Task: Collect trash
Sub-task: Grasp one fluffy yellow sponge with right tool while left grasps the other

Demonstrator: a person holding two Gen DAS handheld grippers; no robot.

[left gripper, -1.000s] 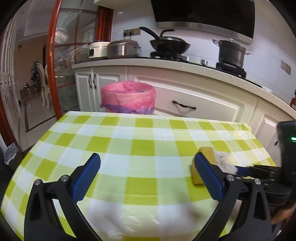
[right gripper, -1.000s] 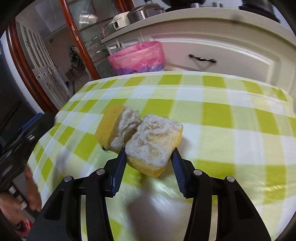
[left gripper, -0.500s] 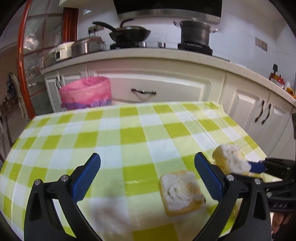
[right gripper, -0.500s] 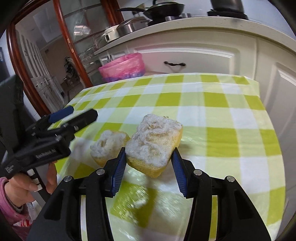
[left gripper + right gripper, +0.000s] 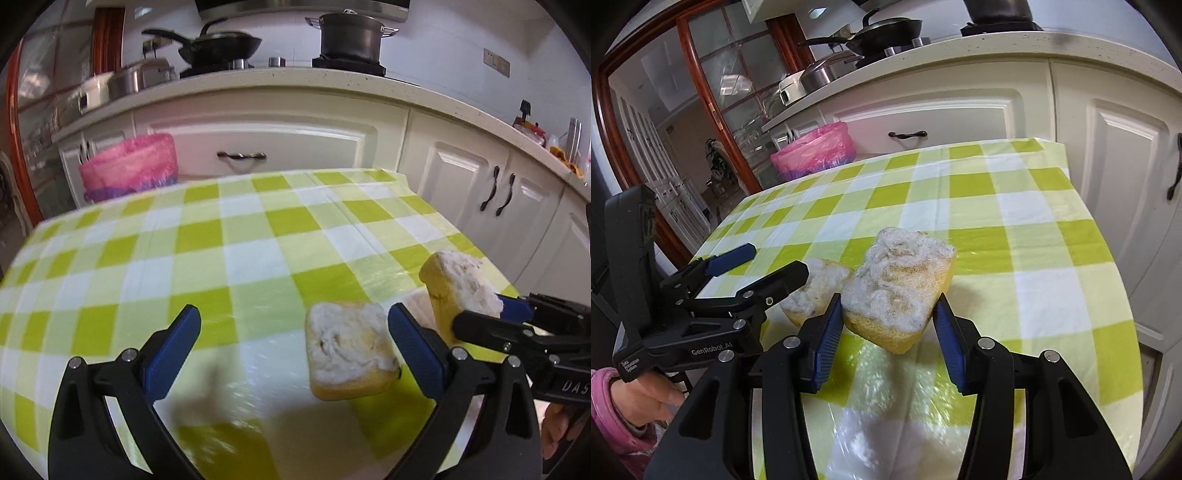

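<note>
Here, a green-checked tablecloth (image 5: pixel 236 236) fronts white cabinets (image 5: pixel 458 177) (right hand-held gripper (image 5: pixel 888 317) clamps a sponge (image 5: pixel 901 280), left hand-held gripper (image 5: pixel 293 341) gapes wide).

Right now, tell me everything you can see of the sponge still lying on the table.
The loose sponge is a squarish yellow foam block with a worn, fuzzy whitish scouring face turned up. It lies flat on the green-checked tablecloth, near the table's near right corner. It sits within the open left gripper, close to its right finger, not gripped. The held sponge hangs beside it.
</note>
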